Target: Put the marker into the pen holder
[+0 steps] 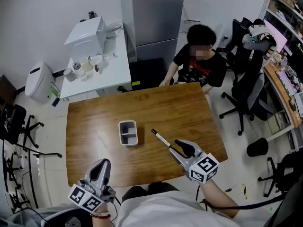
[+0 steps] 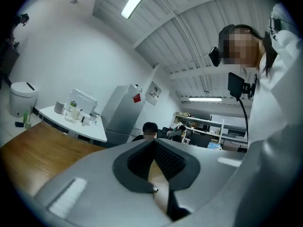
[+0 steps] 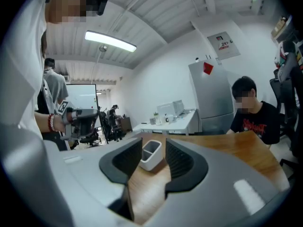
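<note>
A black-and-white marker (image 1: 161, 138) lies flat on the wooden table (image 1: 180, 108), right of a grey two-compartment pen holder (image 1: 128, 132). My right gripper (image 1: 174, 146) sits just off the marker's near end, jaws open. In the right gripper view its jaws (image 3: 154, 148) hold nothing, and the pen holder (image 3: 150, 154) shows through the gap; the marker is out of sight there. My left gripper (image 1: 102, 165) hovers at the table's front edge, left of the holder. Its jaws (image 2: 154, 144) meet at the tips with nothing between them.
A person (image 1: 201, 56) sits at the table's far side. A white side table (image 1: 113, 74) with cups and an appliance stands at the back left. Office chairs (image 1: 246, 89) and a black bin (image 1: 258, 147) stand to the right.
</note>
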`<act>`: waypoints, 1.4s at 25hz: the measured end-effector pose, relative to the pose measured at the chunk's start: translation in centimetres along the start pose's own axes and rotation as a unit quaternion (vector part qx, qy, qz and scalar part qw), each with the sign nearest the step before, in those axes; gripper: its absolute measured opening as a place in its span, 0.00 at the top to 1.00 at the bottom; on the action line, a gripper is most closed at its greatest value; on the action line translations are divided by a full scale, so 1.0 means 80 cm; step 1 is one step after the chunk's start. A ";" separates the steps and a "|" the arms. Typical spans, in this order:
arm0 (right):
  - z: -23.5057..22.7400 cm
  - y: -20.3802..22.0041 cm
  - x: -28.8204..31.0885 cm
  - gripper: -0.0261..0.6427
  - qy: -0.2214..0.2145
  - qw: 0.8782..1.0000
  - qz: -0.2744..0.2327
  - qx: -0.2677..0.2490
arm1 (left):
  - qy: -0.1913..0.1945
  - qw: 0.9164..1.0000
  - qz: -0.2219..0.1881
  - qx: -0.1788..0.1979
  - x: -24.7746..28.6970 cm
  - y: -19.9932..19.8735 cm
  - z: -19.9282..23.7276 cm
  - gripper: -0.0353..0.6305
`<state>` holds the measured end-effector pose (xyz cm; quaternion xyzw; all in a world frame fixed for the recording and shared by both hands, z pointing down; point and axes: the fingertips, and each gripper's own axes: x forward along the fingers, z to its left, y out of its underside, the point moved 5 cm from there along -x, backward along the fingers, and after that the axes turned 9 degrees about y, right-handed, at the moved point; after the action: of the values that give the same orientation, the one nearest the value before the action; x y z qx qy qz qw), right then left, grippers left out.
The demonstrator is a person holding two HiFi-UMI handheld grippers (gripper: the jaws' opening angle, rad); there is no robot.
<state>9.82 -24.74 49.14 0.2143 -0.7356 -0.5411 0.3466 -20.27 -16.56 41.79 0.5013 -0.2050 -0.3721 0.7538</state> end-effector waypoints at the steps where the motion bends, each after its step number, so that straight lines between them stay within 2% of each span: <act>1: -0.009 0.009 0.010 0.77 0.006 1.000 0.011 -0.007 | -0.004 1.000 0.004 -0.009 0.002 0.006 0.006 0.96; 4: -0.027 0.025 0.031 0.77 0.037 0.999 0.018 -0.028 | -0.014 0.999 0.016 -0.034 0.004 0.017 0.028 0.96; 7: -0.037 0.041 0.063 0.77 0.044 0.998 0.038 -0.020 | -0.017 0.999 0.014 -0.031 0.014 0.006 0.057 0.96; 10: -0.036 0.086 0.093 0.72 0.025 0.994 0.109 -0.010 | -0.020 1.000 0.010 -0.005 0.021 -0.019 0.075 0.96; 12: -0.041 0.122 0.111 0.66 0.020 0.987 0.159 -0.024 | -0.018 1.000 0.006 0.006 0.027 -0.031 0.085 0.96; 17: -0.049 0.181 0.135 0.65 0.037 0.971 0.221 -0.079 | -0.008 1.000 0.007 -0.005 0.023 -0.028 0.099 0.96; 20: -0.057 0.196 0.139 0.66 0.061 0.964 0.241 -0.098 | -0.014 1.000 0.013 -0.016 0.014 -0.021 0.102 0.96; 24: -0.069 0.210 0.142 0.74 0.077 0.957 0.260 -0.104 | -0.018 1.000 0.008 -0.019 0.005 -0.018 0.104 0.96; 27: -0.071 0.218 0.142 0.78 0.079 0.953 0.272 -0.110 | -0.021 0.999 0.013 -0.022 -0.002 -0.013 0.106 0.96; 31: -0.069 0.215 0.145 0.79 0.068 0.953 0.271 -0.118 | -0.020 0.999 0.013 -0.027 0.001 -0.011 0.110 0.96; 35: -0.065 0.215 0.147 0.86 0.057 0.951 0.281 -0.113 | -0.009 0.999 0.017 -0.031 0.011 -0.007 0.108 0.96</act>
<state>6.85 -30.70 69.61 -0.0112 -0.6787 -0.4883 0.5485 -25.83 -22.54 44.81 0.4707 -0.2088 -0.3704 0.7731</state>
